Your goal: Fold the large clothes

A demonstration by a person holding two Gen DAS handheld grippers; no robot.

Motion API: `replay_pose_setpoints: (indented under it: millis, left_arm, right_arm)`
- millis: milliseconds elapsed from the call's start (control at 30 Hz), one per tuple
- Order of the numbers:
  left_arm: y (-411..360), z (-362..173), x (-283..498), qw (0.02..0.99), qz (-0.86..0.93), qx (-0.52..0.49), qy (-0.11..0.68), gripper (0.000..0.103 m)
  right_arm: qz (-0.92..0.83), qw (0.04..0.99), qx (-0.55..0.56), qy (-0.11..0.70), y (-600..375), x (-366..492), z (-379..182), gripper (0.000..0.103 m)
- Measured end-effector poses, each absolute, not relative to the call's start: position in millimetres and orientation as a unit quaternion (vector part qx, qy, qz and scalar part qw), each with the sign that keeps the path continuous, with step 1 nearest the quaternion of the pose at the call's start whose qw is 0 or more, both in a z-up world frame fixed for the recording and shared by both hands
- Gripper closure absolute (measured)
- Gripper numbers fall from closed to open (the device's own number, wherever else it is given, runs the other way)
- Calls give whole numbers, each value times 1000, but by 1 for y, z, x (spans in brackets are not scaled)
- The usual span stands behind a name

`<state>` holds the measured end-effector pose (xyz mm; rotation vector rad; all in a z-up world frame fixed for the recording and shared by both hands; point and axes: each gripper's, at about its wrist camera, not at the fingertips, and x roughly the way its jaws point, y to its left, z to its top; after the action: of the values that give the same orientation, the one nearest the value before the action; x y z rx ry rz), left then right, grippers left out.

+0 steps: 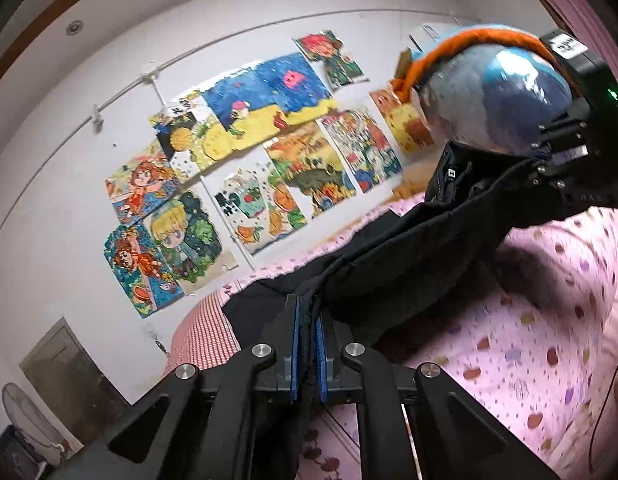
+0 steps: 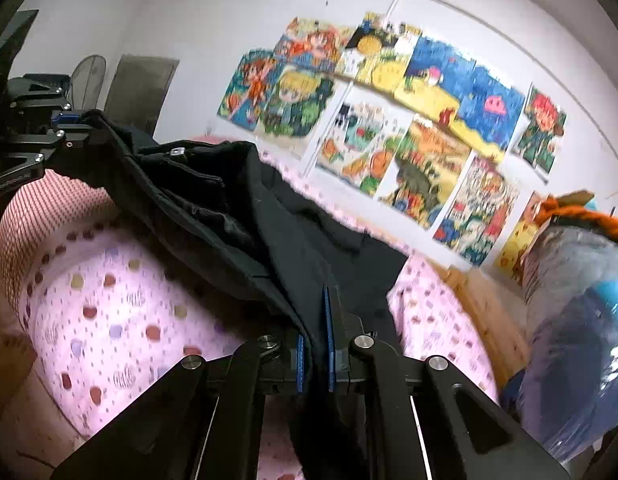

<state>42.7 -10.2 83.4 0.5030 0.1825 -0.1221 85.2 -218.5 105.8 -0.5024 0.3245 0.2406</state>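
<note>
While the black garment (image 1: 409,256) hangs stretched above the pink dotted bedspread (image 1: 541,344), both tools are clenched on it: the left gripper (image 1: 307,332) pinches one edge of the cloth between its blue pads (image 1: 295,344), and the right gripper (image 2: 315,344) pinches another edge the same way. From the left wrist the right gripper shows at the far right, clamped on the garment's raised end; from the right wrist the left one shows at the far left, holding the opposite end up. The middle of the garment sags down onto the bedspread.

A clear plastic bag (image 2: 581,320) beside the bed holds blue and grey fabric, with an orange knitted piece (image 1: 469,44) along its top. Children's drawings (image 1: 245,160) cover the white wall (image 1: 69,160). A small white label sits on the right gripper's body, its writing too blurred to read, and the marks on the drawings cannot be made out either.
</note>
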Motion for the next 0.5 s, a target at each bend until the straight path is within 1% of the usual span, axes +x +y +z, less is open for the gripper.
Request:
replay_pose_setpoints:
  millis: [133, 400, 500]
  left_arm:
    - [-3, 104, 43, 967, -63, 235, 79, 97]
    - [3, 155, 32, 979, -55, 192, 38, 97]
    - [5, 172, 37, 983, -54, 170, 36, 97]
  right_arm:
    - [124, 953, -231, 150, -218, 81, 125, 96]
    - [121, 967, -206, 89, -216, 61, 175, 97]
    - [113, 972, -194, 67, -216, 60, 194, 97]
